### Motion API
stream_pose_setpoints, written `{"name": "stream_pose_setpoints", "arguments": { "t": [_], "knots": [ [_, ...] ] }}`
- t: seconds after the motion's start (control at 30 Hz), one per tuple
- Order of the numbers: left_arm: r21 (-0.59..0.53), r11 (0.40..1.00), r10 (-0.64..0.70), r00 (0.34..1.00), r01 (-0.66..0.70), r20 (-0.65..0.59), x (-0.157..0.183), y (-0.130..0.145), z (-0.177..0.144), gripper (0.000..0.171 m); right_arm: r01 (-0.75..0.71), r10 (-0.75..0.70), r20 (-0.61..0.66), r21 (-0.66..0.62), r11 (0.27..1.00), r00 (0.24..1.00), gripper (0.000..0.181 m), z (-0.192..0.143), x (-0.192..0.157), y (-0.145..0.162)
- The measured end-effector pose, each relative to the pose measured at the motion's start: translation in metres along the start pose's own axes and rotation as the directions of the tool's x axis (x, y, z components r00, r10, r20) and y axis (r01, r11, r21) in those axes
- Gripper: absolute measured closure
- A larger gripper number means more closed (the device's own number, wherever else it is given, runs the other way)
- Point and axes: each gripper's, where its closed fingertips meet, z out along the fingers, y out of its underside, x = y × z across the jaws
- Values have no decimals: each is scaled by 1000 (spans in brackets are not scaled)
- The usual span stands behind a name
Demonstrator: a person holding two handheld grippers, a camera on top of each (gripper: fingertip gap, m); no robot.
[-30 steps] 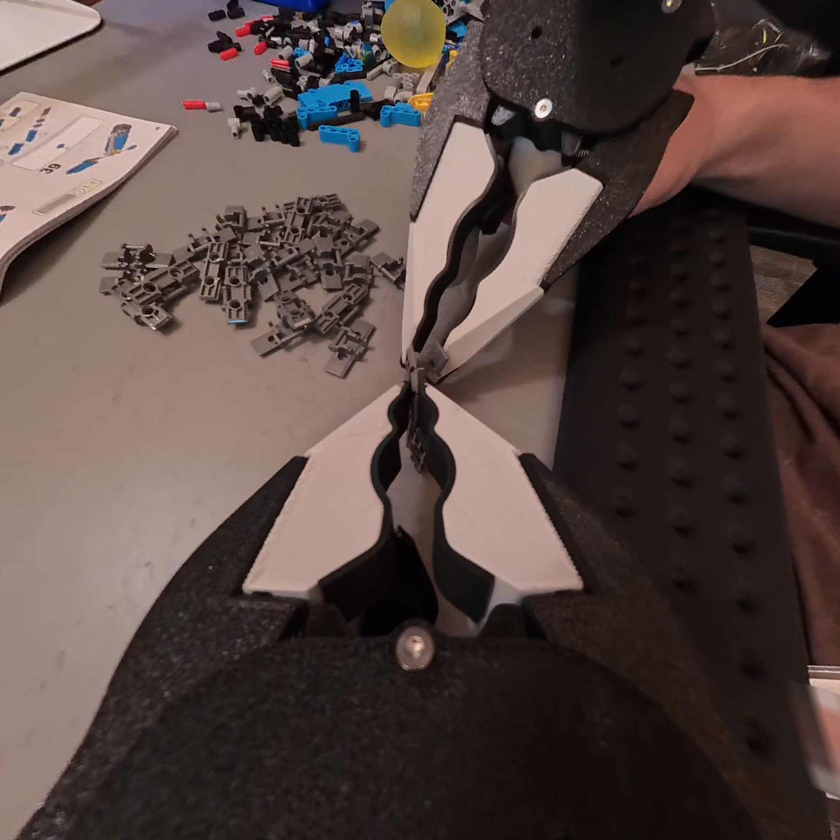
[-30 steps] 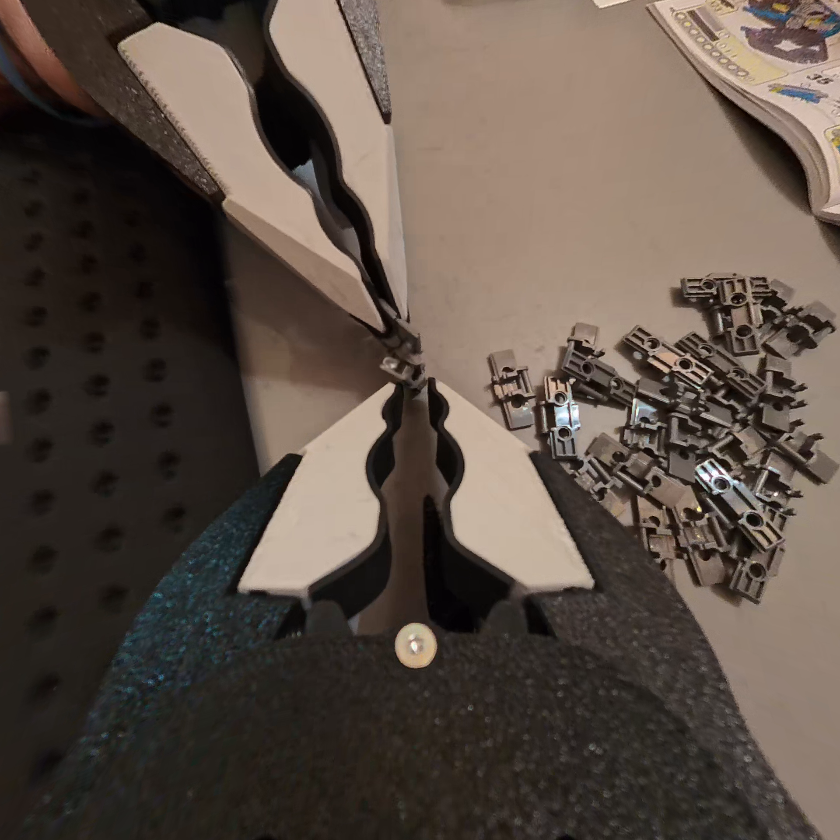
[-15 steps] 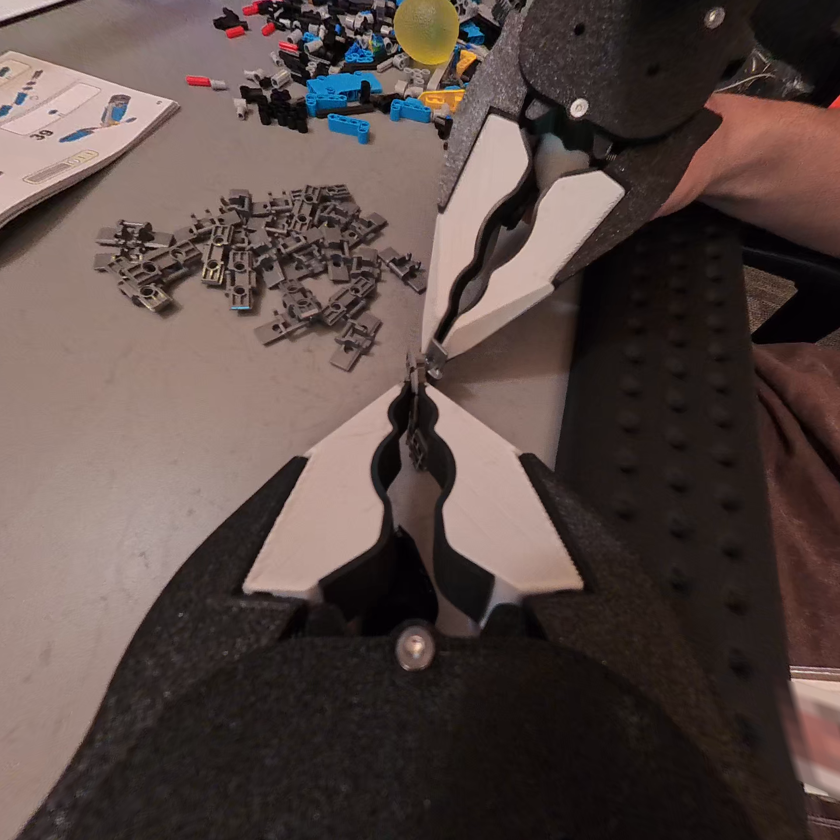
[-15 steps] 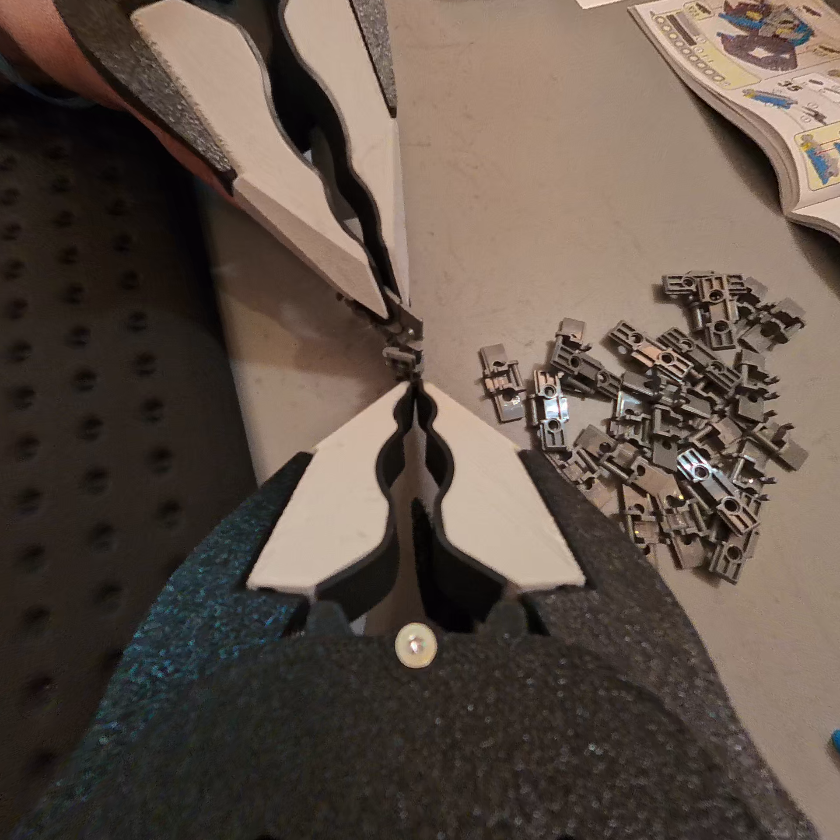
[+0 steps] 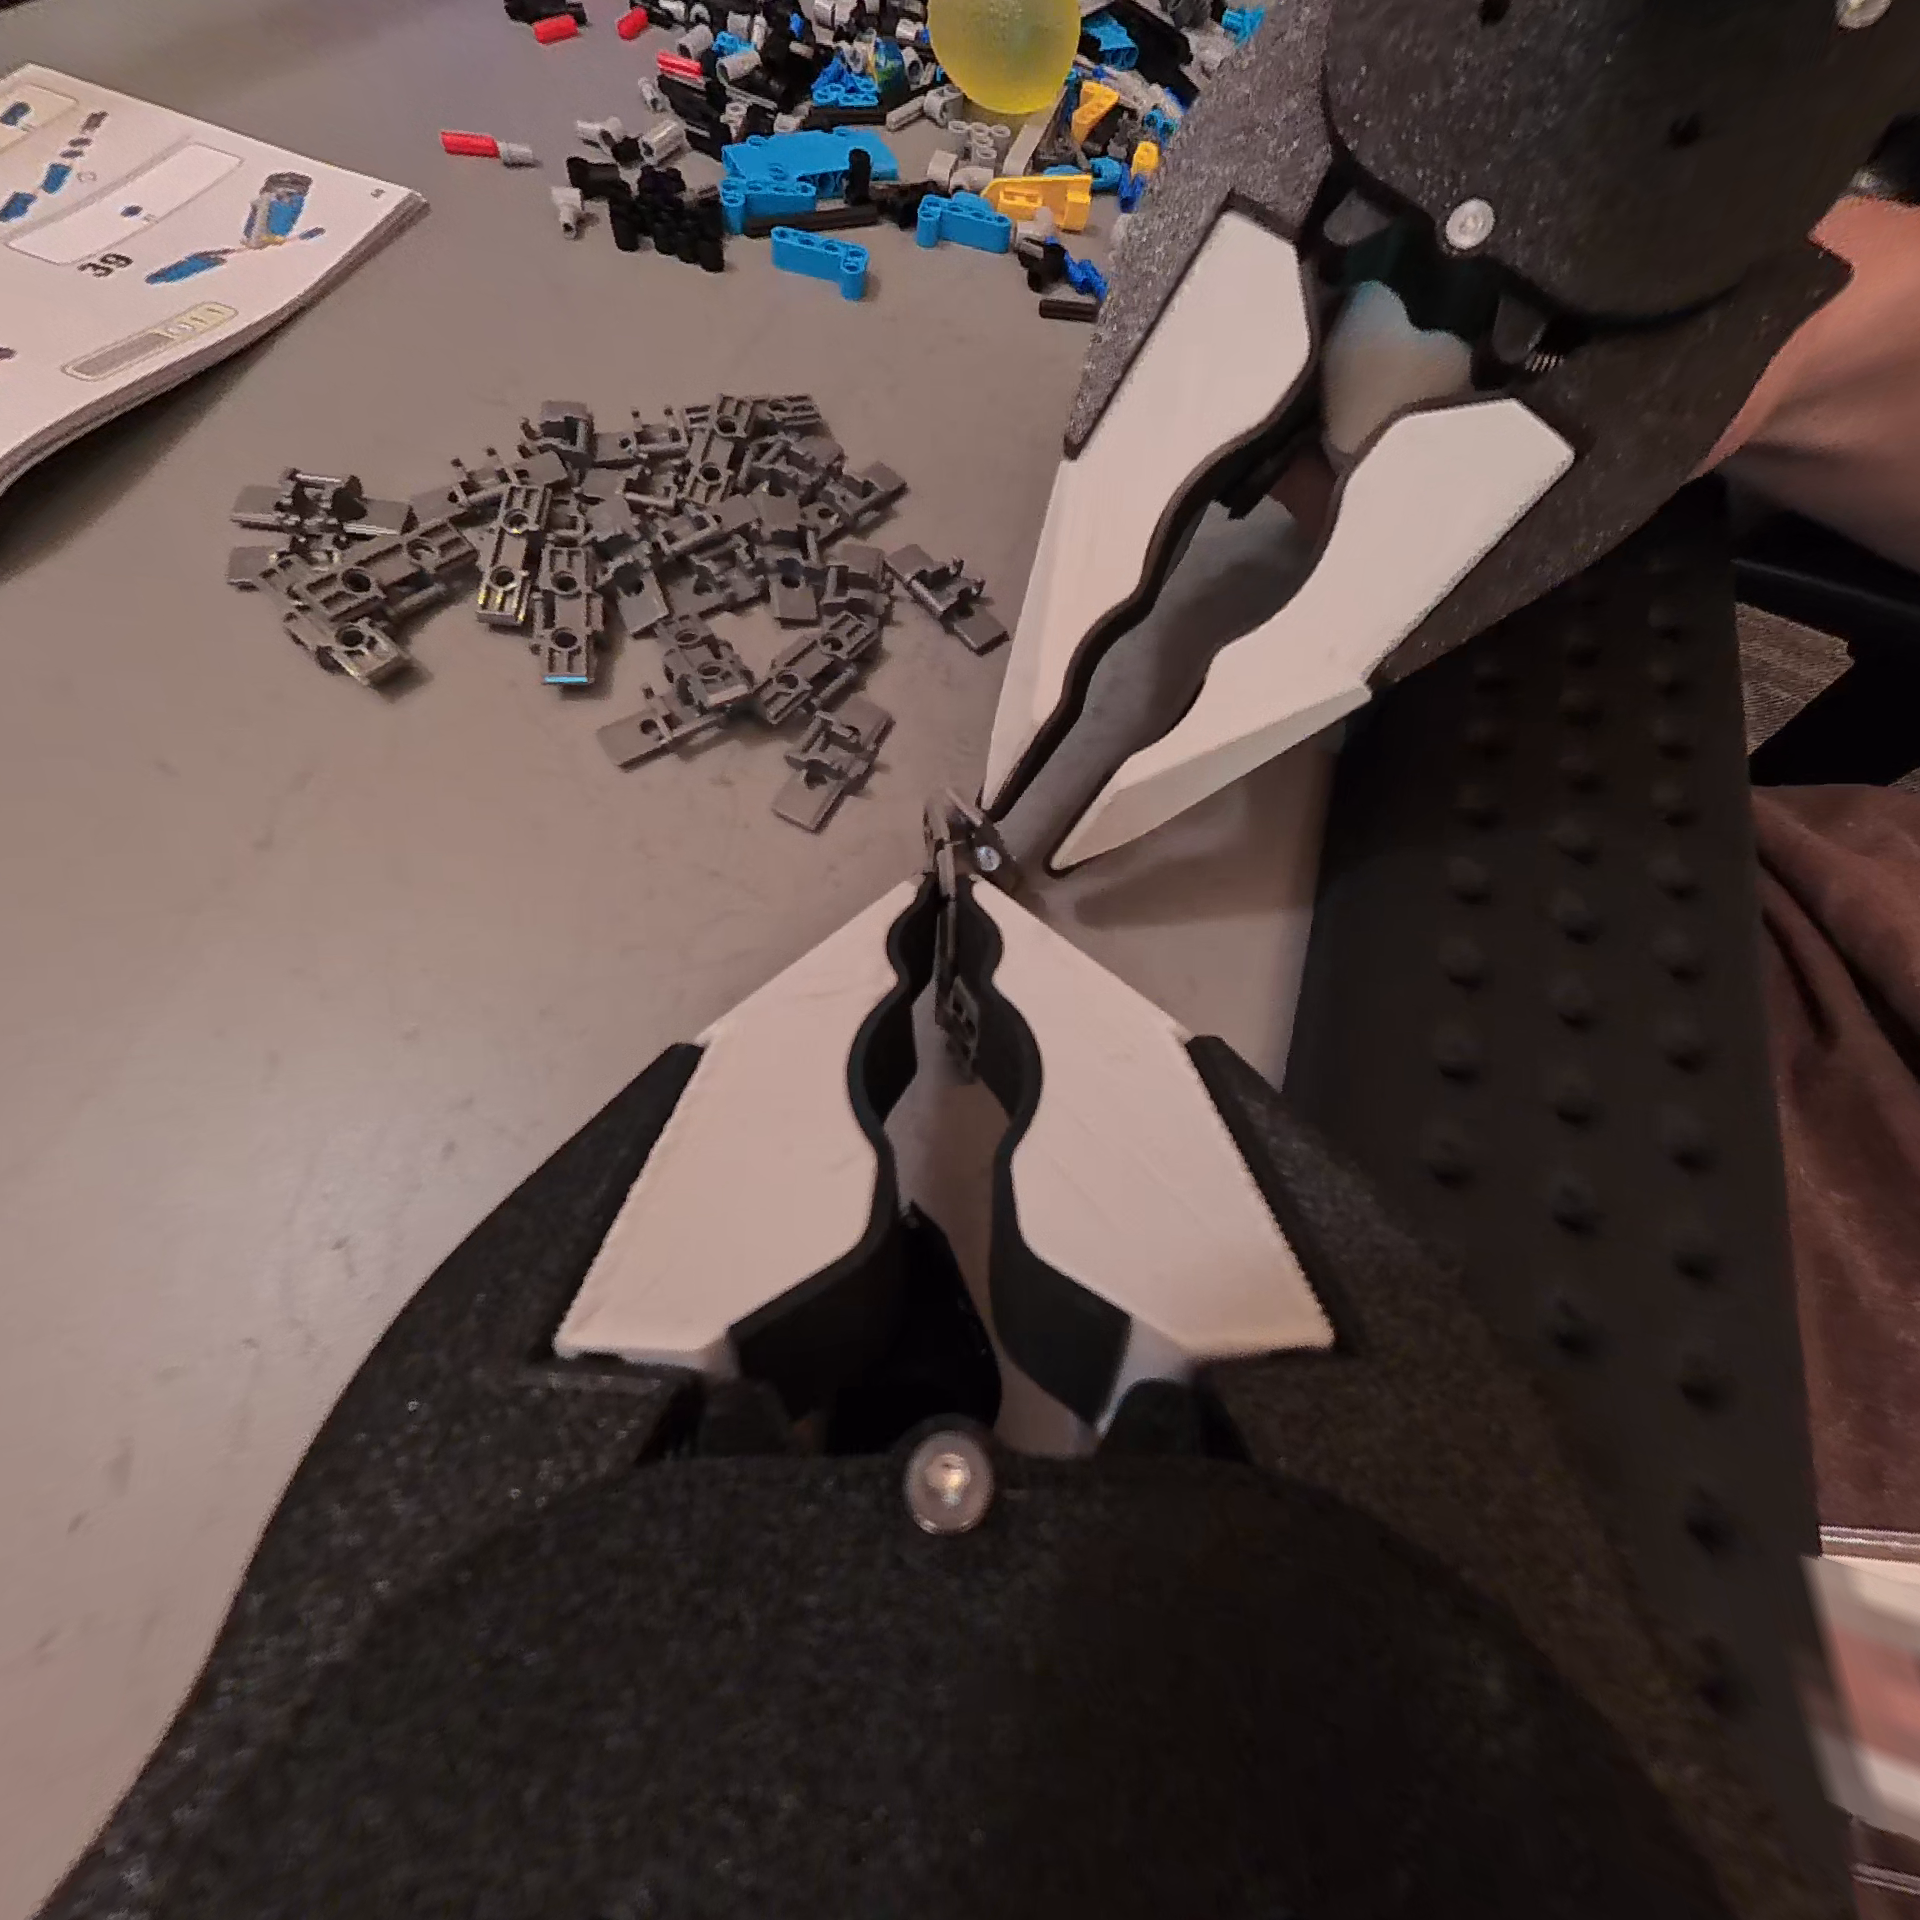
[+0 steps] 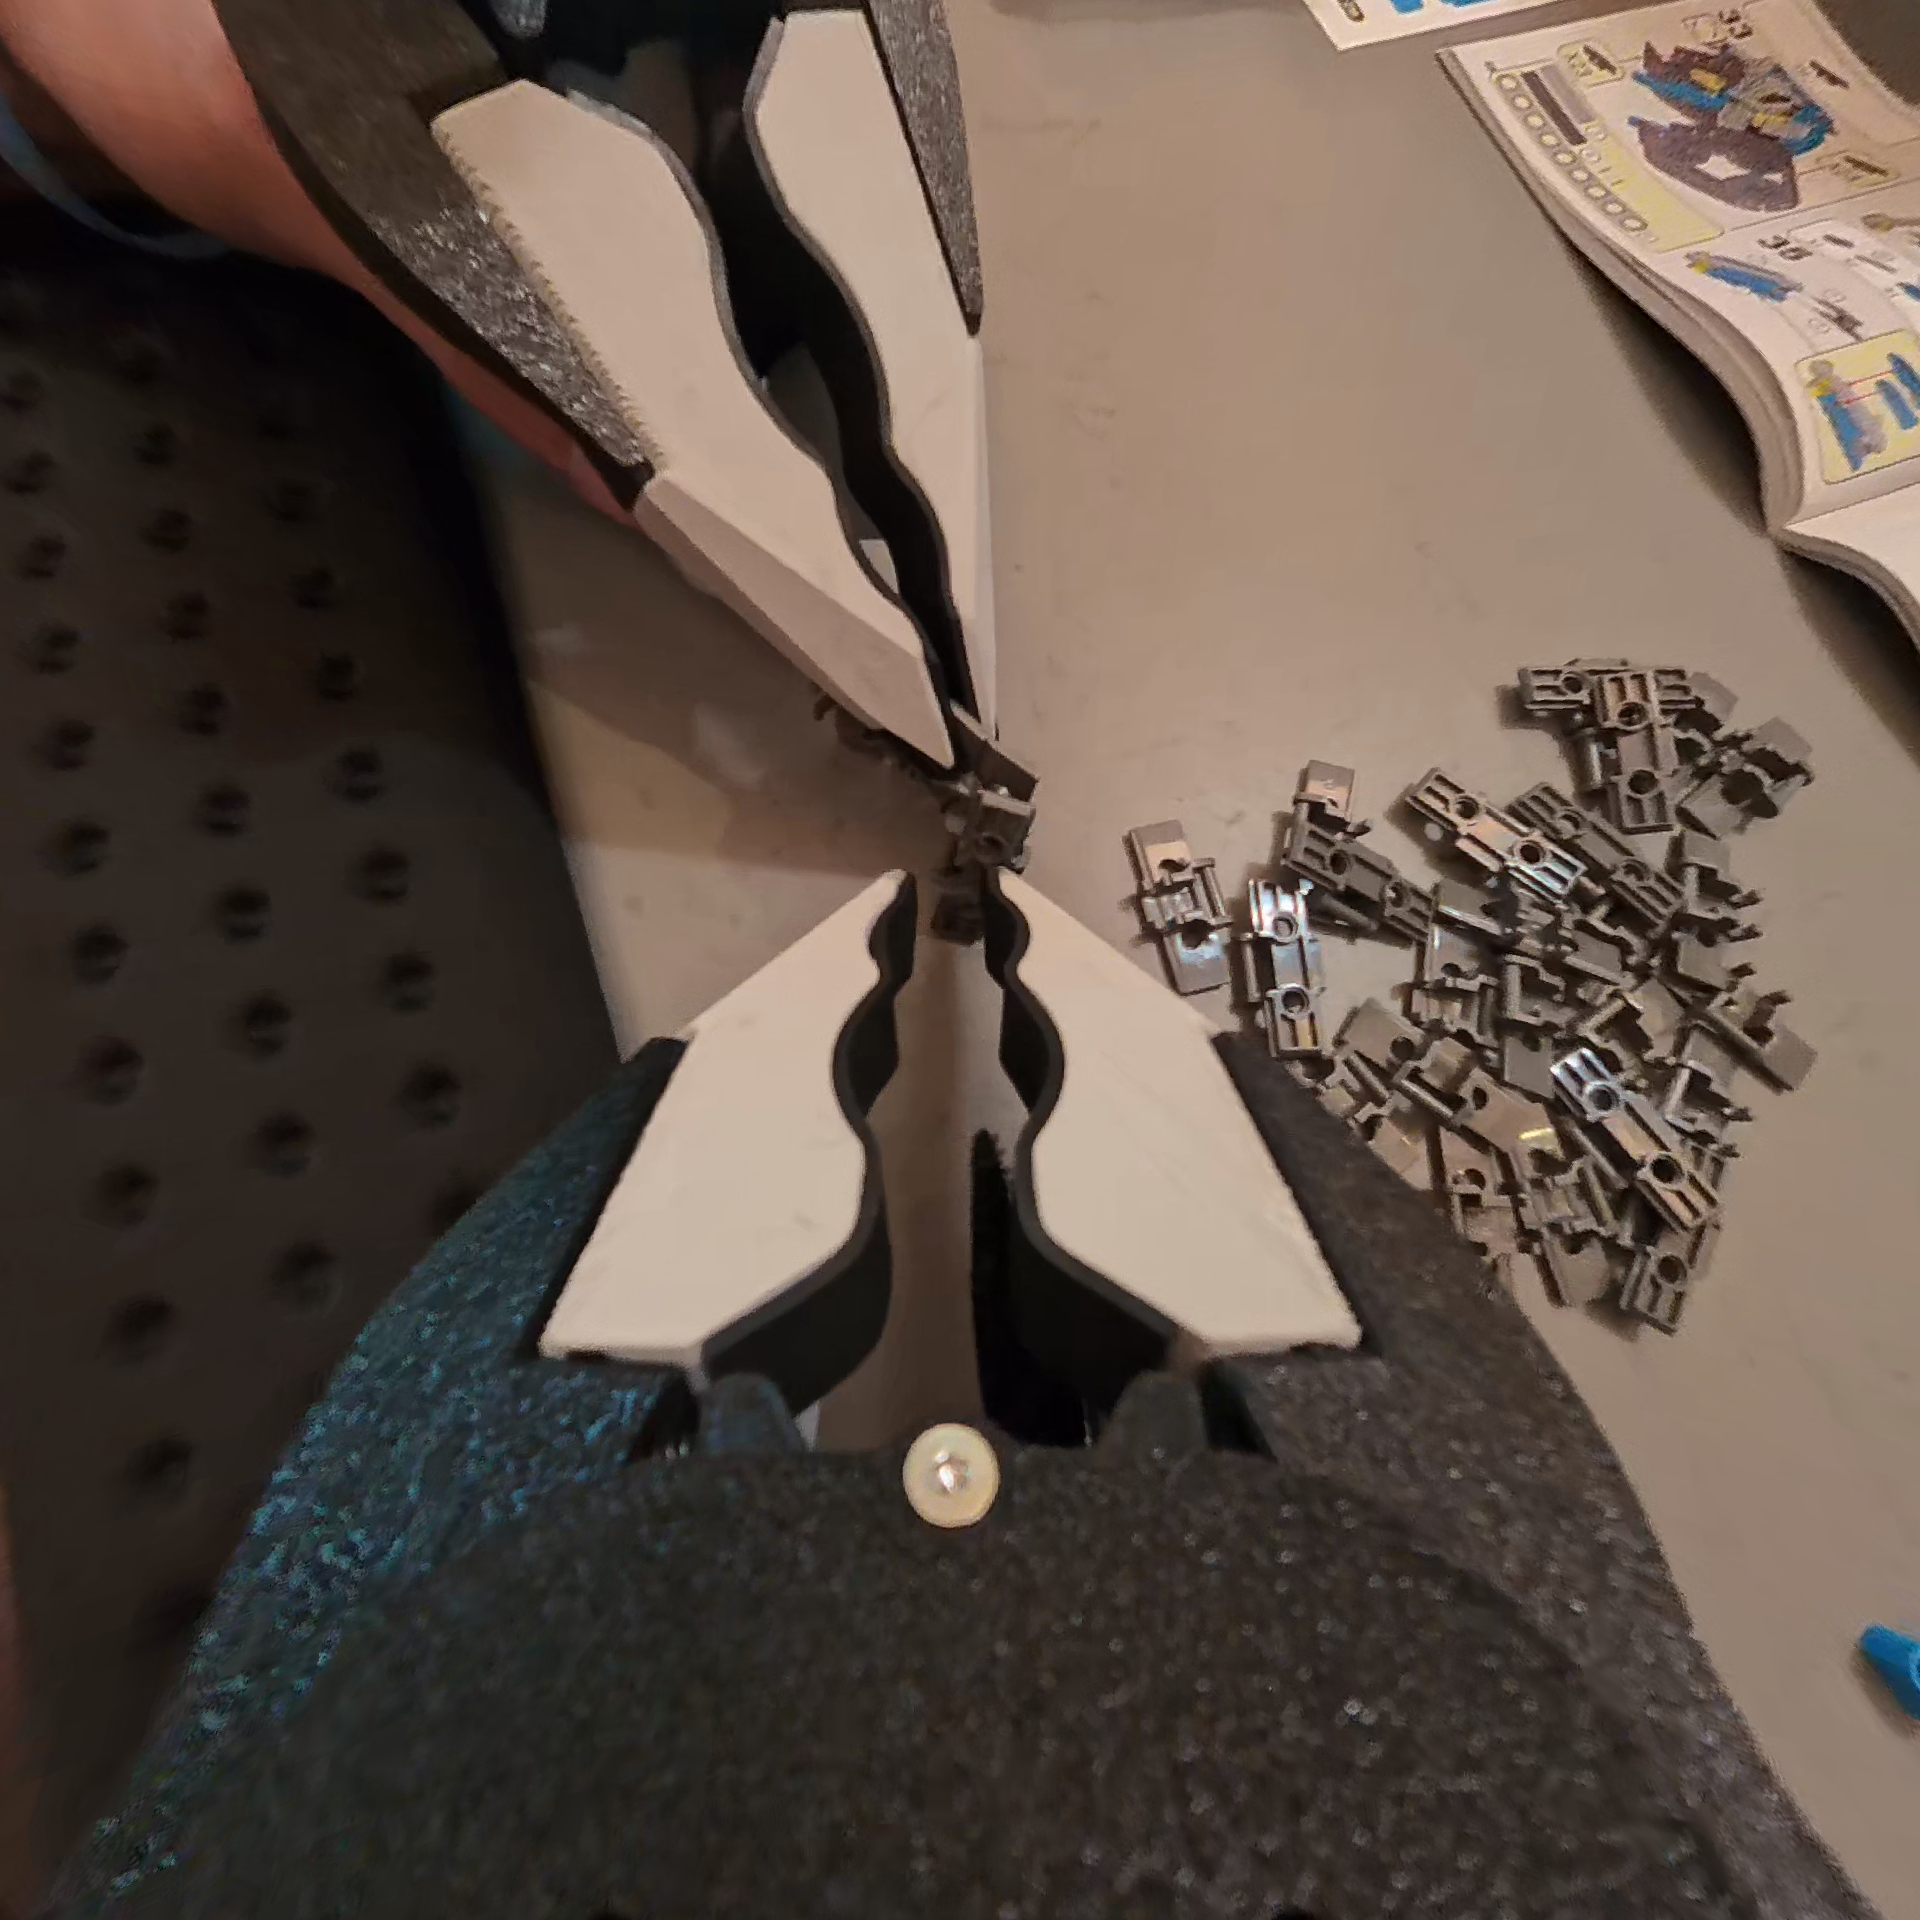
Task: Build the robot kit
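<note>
My left gripper (image 5: pixel 948 896) is shut on a small grey track link (image 5: pixel 954 997) held upright between its fingertips. My right gripper (image 5: pixel 1016 836) comes in from the upper right and meets it tip to tip, shut on another grey link (image 5: pixel 968 831). The two links touch just above the grey table (image 5: pixel 312 1039). In the right wrist view my right gripper (image 6: pixel 952 883) pinches its link (image 6: pixel 954 914), and the left gripper (image 6: pixel 961 727) holds the other link (image 6: pixel 992 805) against it from above.
A loose pile of grey links (image 5: pixel 623 561) lies on the table, also in the right wrist view (image 6: pixel 1558 1039). Mixed coloured pieces (image 5: pixel 831 177), a yellow ball (image 5: pixel 1003 47) and an open booklet (image 5: pixel 156 260) lie farther off. A black studded mat (image 5: pixel 1538 1039) borders the table. The tips of both grippers are at nearly the same place.
Both grippers stay tip to tip with their links touching. The right gripper has tilted and shifted slightly, and its link has turned against the left one. The pile has not moved.
</note>
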Motion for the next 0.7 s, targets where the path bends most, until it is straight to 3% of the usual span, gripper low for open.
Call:
{"name": "stream_pose_setpoints", "arguments": {
  "t": [0.1,0.17,0.2,0.33,0.47,0.5,0.7],
  "knots": [
    [1,1000,-7,1000,7,4,-1,0,0,169,-21,19,-59,-23,1000,998,169,1,6,0],
    [0,1000,-9,1000,9,-2,-1,0,0,169,-89,82,-103,-64,994,991,146,5,9,6],
    [0,1000,-13,1000,13,1,-1,0,0,169,-103,91,-117,-97,990,989,144,8,9,10],
    [1,1000,-21,1000,21,2,-2,0,0,169,-18,-17,-235,-143,990,972,166,10,14,12],
    [1,1000,-17,1000,17,4,-1,0,0,169,4,-51,-263,-175,985,963,170,8,17,14],
    [1,1000,-17,1000,17,3,-1,0,0,169,-5,-41,-264,-172,985,964,181,6,20,13],
    [1,1000,-10,1000,10,-1,0,0,0,169,-138,130,-180,-31,990,975,181,-17,34,-1]
  ]
}}
